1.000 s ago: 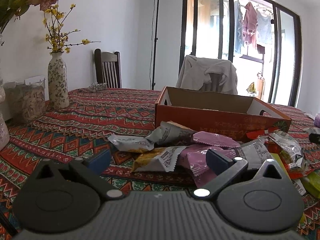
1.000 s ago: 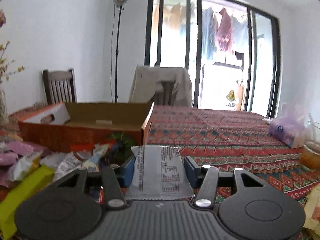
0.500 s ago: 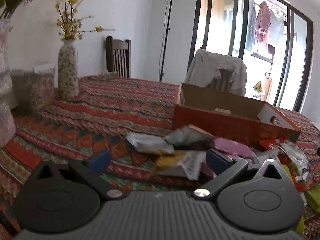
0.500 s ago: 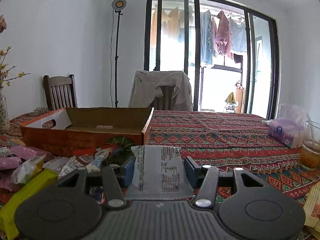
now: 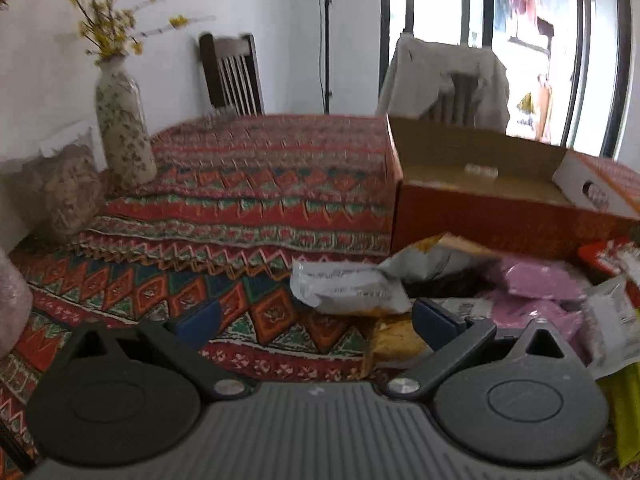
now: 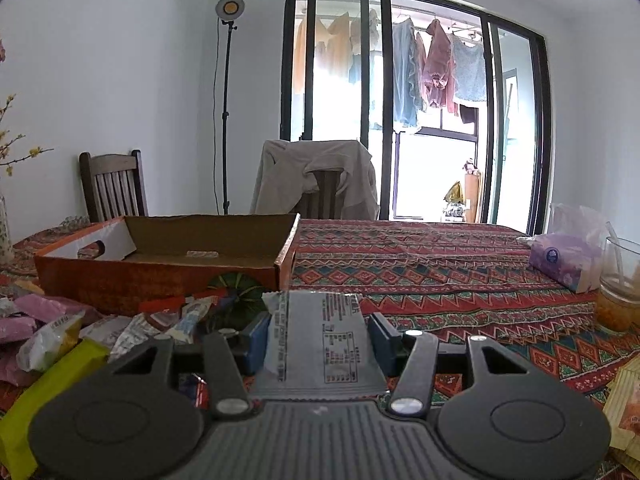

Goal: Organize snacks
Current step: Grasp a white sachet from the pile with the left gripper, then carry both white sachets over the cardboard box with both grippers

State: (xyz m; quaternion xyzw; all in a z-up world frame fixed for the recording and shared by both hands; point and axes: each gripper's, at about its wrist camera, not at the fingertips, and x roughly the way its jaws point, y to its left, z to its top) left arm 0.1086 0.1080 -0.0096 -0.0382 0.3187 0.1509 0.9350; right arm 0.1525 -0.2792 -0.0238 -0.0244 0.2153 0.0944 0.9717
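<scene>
My right gripper (image 6: 320,338) is shut on a grey snack packet (image 6: 320,340) with printed text, held above the table near the right end of the orange cardboard box (image 6: 160,276). My left gripper (image 5: 316,320) is open and empty, low over the tablecloth to the left of a pile of snack packets (image 5: 460,288). A white packet (image 5: 348,288) lies just beyond its fingertips. The box (image 5: 500,208) stands behind the pile, nearly empty but for one small packet (image 5: 480,170). The pile also shows at the left of the right wrist view (image 6: 80,332).
A flowered vase (image 5: 122,128) and a filled jar (image 5: 68,188) stand at the left. A purple tissue pack (image 6: 564,258) and a glass of orange drink (image 6: 620,284) stand at the right. Two chairs (image 6: 320,192) stand behind the table. A yellow packet (image 6: 40,400) lies front left.
The left gripper has swung left and risen, so the snack pile now lies to its right. The right gripper has risen slightly, still holding the grey packet.
</scene>
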